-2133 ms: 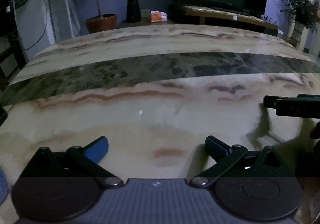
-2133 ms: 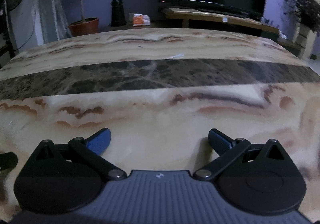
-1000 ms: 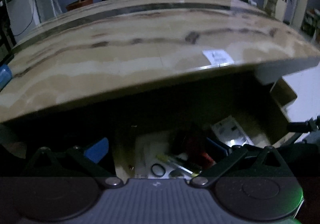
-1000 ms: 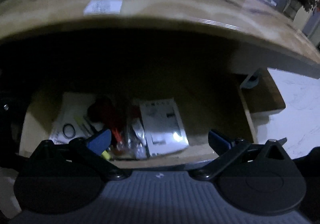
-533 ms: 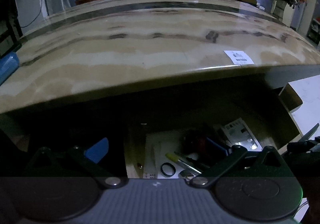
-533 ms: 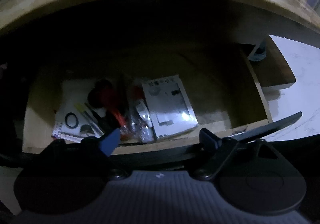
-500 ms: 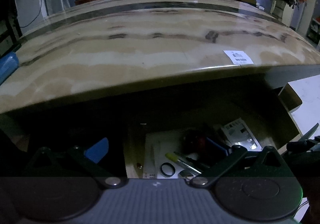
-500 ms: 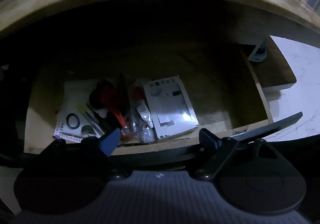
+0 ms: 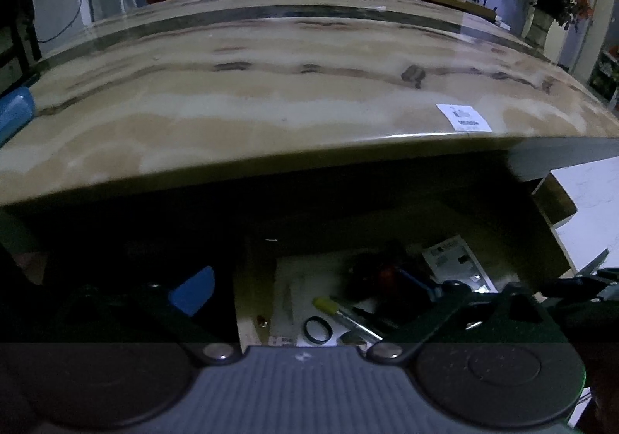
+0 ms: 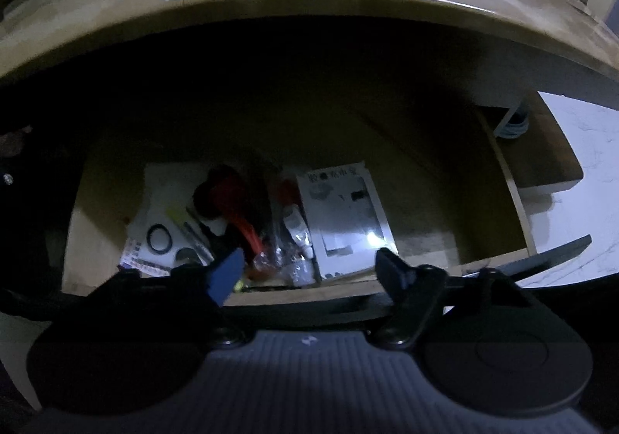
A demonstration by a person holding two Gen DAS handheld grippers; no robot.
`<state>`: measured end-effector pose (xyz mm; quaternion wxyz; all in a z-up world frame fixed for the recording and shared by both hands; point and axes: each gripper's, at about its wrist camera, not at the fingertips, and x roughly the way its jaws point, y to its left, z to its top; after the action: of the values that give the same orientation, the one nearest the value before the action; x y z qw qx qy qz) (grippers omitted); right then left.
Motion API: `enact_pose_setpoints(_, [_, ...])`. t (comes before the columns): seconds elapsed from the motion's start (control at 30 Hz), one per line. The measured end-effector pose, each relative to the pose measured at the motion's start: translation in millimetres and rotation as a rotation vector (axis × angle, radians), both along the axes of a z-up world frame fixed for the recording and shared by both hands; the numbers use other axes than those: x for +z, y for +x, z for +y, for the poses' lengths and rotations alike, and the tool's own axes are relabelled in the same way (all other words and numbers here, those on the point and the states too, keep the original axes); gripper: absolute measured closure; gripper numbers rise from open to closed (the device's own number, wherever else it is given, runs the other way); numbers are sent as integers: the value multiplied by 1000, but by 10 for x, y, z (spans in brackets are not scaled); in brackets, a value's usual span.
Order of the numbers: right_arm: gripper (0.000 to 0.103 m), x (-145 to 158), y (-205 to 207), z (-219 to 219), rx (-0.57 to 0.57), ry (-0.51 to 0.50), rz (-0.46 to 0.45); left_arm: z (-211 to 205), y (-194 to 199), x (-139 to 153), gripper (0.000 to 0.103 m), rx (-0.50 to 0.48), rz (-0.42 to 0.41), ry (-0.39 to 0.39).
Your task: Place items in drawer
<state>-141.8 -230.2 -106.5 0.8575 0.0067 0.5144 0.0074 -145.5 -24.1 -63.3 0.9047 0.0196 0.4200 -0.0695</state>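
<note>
While the light is dim, both wrist views look down past a marble-patterned tabletop into a pulled-out drawer.

Drawer [image 10: 514, 198]: open below the edge of the surface [image 9: 271, 93], its wooden floor partly covered, with bare room toward the right side.

Contents, left part: a black ring [image 10: 159, 238], a yellow-capped pen [image 9: 340, 312] and white papers lying flat beneath them.

Contents, middle: a red and black tangle [image 10: 228, 198], too dark to name, and crumpled clear wrappers [image 10: 288, 260] near the front wall.

Contents, right of middle: a white printed leaflet [image 10: 344, 217] lying flat, catching a bright glint.

Left tongs [image 9: 309, 291]: fingers wide apart, nothing between them, hovering over the drawer's left part.

Right tongs [image 10: 309, 271]: fingers apart, empty, poised just above the drawer's front wall; the gap looks narrower than on the left.

On the surface: a white sticker [image 9: 463, 117] near the edge, and a blue object [image 9: 13, 113] at the far left, cut off by the frame.

Progress: judging by this, several things already lie inside, yet neither tool carries anything. Whether more items wait elsewhere cannot be told; only the blue object shows as a possible candidate. Closing the drawer may be what is left.
</note>
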Motion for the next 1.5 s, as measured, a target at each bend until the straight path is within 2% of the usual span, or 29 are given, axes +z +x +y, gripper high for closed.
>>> enact_pose_setpoints(0.07, [46,3,9,-12,-5,9,4,4,-2,-11,15,-3,3,0])
enact_pose_setpoints(0.2, [47,-13,-1,-24,-18,17,7,-11,14,-30,19,-12,9,3])
enact_pose_setpoints(0.27, [49,-6,-14,-20,-16,16,3,-23,23,-50,29,-26,19,-8])
enact_pose_setpoints(0.3, [51,0,-23,-20,-14,20,0,-29,23,-59,29,-32,24,-13])
enact_pose_setpoints(0.33, [60,-2,-30,-22,-10,29,4,-37,20,-65,30,-37,26,-16])
enact_pose_setpoints(0.37, [76,-5,-36,-25,-6,39,9,-44,17,-68,31,-40,26,-16])
enact_pose_setpoints(0.43, [99,-8,-48,-21,11,66,22,-49,14,-71,36,-45,25,-19])
enact_pose_setpoints(0.53, [102,22,-76,15,39,80,13,-38,14,-82,46,-43,25,-33])
enact_pose_setpoints(0.6, [102,47,-85,42,53,88,18,-29,8,-84,59,-44,27,-47])
enact_pose_setpoints(0.73, [102,83,-57,53,69,110,90,-17,6,-96,95,-62,46,-86])
enact_pose_setpoints(0.83, [102,133,-86,61,87,95,117,-56,-17,-99,102,-98,47,-94])
enact_pose_setpoints(0.93, [102,68,-111,77,130,99,194,-87,-40,-93,103,-118,36,-94])
enact_pose_setpoints(1.1, [102,-119,-131,154,153,29,240,-87,-39,-102,103,-115,41,-106])
enact_pose_setpoints(1.33, [102,-204,-53,133,109,22,232,-64,-39,-111,103,-103,44,-101])
enact_pose_setpoints(1.5, [102,-200,-47,148,101,21,181,-78,-50,-119,103,-114,47,-95])
